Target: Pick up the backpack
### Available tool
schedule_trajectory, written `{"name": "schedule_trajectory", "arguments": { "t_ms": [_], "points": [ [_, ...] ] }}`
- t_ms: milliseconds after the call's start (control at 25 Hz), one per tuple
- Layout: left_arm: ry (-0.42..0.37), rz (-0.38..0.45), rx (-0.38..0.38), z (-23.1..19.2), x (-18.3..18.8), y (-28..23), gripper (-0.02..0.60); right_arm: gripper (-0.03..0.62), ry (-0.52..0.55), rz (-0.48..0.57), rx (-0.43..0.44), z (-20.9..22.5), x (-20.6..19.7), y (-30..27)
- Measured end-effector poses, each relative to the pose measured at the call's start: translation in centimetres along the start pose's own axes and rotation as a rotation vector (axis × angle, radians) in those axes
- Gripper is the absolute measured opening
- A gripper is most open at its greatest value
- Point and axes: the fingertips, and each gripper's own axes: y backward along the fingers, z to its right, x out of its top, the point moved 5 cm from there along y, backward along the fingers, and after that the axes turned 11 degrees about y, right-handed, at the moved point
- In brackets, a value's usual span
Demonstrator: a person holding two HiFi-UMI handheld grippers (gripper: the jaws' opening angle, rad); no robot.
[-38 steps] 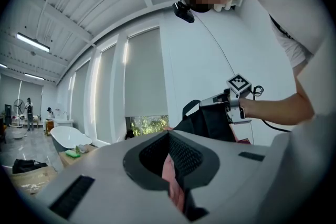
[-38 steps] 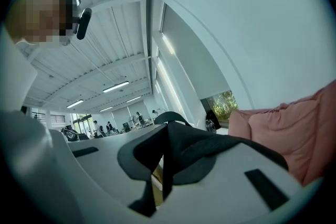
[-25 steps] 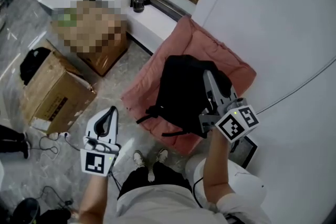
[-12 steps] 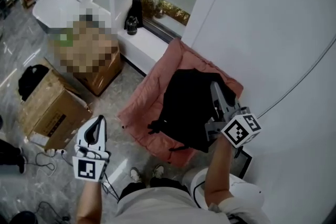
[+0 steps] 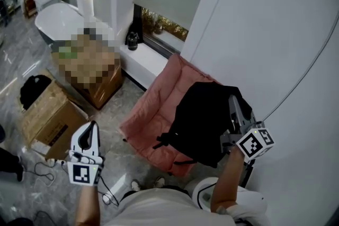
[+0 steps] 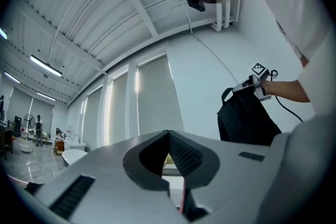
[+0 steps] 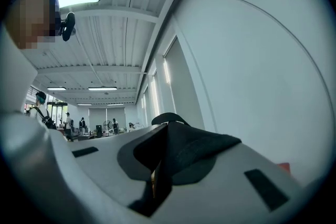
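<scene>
In the head view the black backpack (image 5: pixel 203 123) hangs in the air in front of the pink folding chair (image 5: pixel 152 109), its loose straps dangling at the lower left. My right gripper (image 5: pixel 234 106) is shut on its top handle, close to the white wall. The right gripper view shows black fabric (image 7: pixel 191 147) pinched between the closed jaws of that gripper (image 7: pixel 167 126). My left gripper (image 5: pixel 91 127) is held apart at the lower left over the floor, shut and empty. From the left gripper view, past its own closed tips (image 6: pixel 168 134), the backpack (image 6: pixel 244 118) hangs under the right gripper (image 6: pixel 257 78).
Two cardboard boxes (image 5: pixel 50 119) (image 5: pixel 98 77) stand on the marble floor at the left, with a black bag (image 5: pixel 34 87) and cables (image 5: pixel 42 169) nearby. A white bathtub (image 5: pixel 58 16) and a window ledge (image 5: pixel 143 58) lie behind. The white wall (image 5: pixel 265 34) runs close on the right.
The right gripper has risen and shifted right with the backpack, which has come up off the pink chair seat. The left gripper has drifted lower and left in the head view.
</scene>
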Motion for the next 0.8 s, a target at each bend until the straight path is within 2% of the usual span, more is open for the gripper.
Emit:
{"name": "schedule_trajectory", "arguments": {
  "t_ms": [160, 360, 800],
  "points": [
    [0.009, -0.006, 0.016, -0.7, 0.7, 0.7, 0.011, 0.035, 0.031, 0.002, -0.048, 0.5, 1.1, 1.8],
    [0.009, 0.031, 0.026, -1.1, 1.4, 2.0, 0.011, 0.035, 0.078, -0.015, -0.110, 0.6, 1.2, 3.5],
    [-0.018, 0.043, 0.038, -2.0, 2.2, 2.9, 0.011, 0.035, 0.045, -0.013, -0.220, 1.9, 1.1, 8.3]
  ]
}}
